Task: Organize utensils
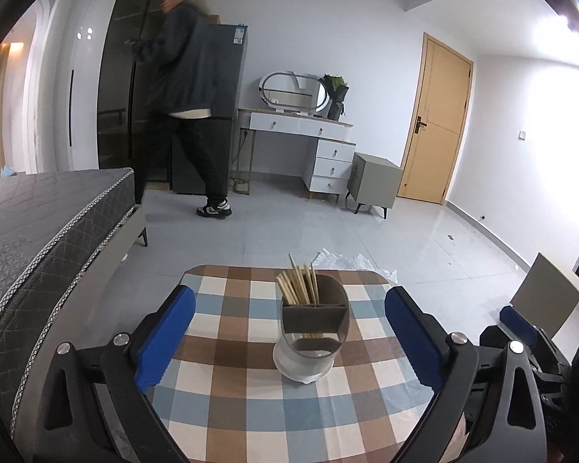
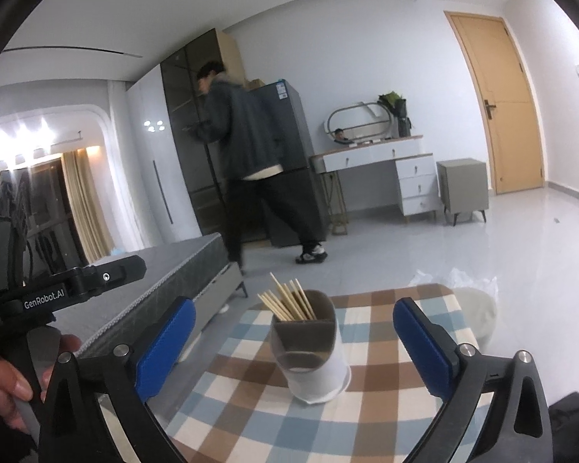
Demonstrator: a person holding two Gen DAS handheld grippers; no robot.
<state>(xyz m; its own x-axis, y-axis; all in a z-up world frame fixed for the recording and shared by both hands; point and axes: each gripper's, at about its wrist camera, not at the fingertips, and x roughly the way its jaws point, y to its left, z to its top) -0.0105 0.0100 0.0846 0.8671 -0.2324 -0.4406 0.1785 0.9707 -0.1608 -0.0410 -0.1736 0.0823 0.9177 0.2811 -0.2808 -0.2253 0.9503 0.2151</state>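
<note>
The left claw [image 1: 289, 332] stands spread wide, its blue pads on either side of the holder [image 1: 312, 328] but apart from it, pinching nothing. The right claw [image 2: 295, 343] is spread just as wide and empty too, the holder [image 2: 308, 351] between its pads untouched. The holder stands upright near the middle of the checked table [image 1: 227, 405], a bundle of chopsticks [image 1: 299, 283] upright in its far compartment. A hand [image 2: 7, 378] grips the left claw's handle at the table's left edge. Beyond that edge lies a mattress [image 1: 38, 223]. Across the room a person [image 1: 189, 115] stands by a dark fridge [image 1: 227, 77]; a white desk [image 1: 308, 131] and a door [image 1: 436, 123] lie further right.
</note>
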